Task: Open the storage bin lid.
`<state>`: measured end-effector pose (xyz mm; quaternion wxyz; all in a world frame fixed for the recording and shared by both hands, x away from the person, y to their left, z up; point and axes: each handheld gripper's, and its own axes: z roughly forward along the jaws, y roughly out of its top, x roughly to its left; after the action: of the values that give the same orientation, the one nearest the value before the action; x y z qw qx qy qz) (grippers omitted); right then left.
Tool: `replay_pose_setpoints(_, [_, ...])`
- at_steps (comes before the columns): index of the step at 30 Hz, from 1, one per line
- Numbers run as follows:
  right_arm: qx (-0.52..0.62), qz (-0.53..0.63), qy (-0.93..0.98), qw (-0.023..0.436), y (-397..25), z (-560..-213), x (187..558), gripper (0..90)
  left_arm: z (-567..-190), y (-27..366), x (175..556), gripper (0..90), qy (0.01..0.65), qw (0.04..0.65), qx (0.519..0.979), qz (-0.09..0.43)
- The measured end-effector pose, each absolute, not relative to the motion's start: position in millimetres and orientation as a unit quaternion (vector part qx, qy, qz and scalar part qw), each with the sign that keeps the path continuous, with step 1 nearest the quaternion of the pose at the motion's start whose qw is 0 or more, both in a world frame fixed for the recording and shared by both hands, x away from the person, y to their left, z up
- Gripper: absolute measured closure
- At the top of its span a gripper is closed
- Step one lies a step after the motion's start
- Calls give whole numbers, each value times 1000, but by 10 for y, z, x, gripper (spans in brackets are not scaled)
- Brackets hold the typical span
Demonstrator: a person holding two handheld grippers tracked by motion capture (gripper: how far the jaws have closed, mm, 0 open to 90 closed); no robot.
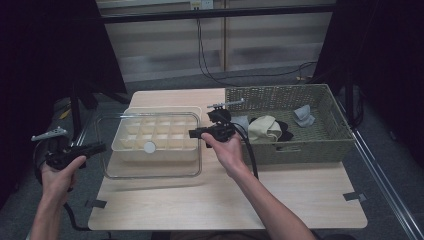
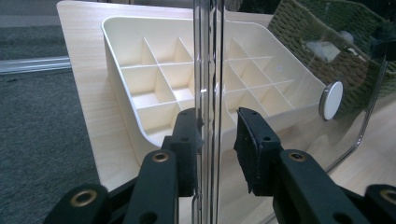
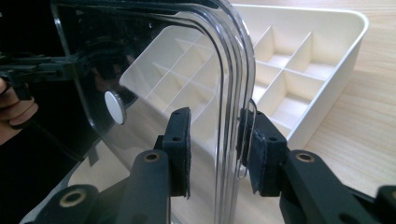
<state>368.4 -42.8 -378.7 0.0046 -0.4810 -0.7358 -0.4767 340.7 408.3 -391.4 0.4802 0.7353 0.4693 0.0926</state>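
The divided tray [image 1: 155, 131] is sitting on the table [image 1: 280, 200], under the clear lid [image 1: 107, 170]; the basket [image 1: 320, 142] is standing just right of it.

The high view is looking dim and a little soft, with black curtains at both sides swallowing the light while the pale table [image 1: 280, 200] is taking most of the brightness from above. Detail in the woven basket [image 1: 320, 145] is blurring into grain. Both gripper views are running brighter and sharper; the clear lid [image 2: 208, 70] is throwing white streaks of glare along its edge (its flat pane is also mirroring dark shapes in the right gripper view), and the cream tray [image 3: 299, 70] is showing soft shadows in its cells. Near black jaws are sitting slightly out of focus, and straight edges are bowing toward the corners
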Motion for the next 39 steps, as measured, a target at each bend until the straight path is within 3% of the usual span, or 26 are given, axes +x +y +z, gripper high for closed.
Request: replay_pose_setpoints(39, [-473,-446,-759,44,-326,-4182,3280,677,-4349,4179,2945,679,489,444,748,61])
